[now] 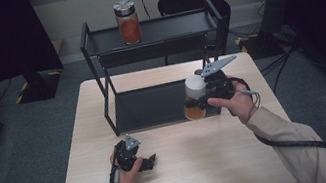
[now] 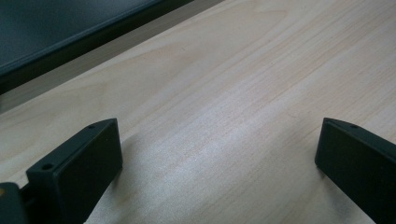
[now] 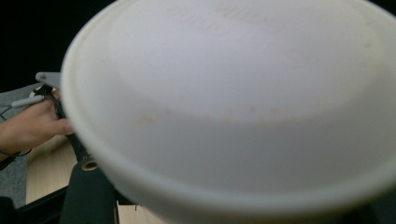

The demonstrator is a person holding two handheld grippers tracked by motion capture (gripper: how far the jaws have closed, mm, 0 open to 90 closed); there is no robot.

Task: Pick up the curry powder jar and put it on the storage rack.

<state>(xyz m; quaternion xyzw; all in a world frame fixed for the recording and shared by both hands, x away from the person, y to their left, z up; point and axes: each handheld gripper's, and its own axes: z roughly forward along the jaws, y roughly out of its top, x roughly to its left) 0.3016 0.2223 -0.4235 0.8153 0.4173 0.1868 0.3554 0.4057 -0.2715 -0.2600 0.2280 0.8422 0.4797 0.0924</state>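
A pale wooden table carries a black two-tier rack. At the rack's four o'clock, the right gripper clamps a white-lidded jar of amber liquid held aloft: probably glass, weighty, slippery, best gripped below the lid. The left gripper rests, jaws apart, empty.

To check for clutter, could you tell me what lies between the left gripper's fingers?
Only bare wooden table between the left gripper fingers, seen in the left gripper view.

The right gripper was raised, its jaws clamped; the left gripper lay low, its jaws wide apart.
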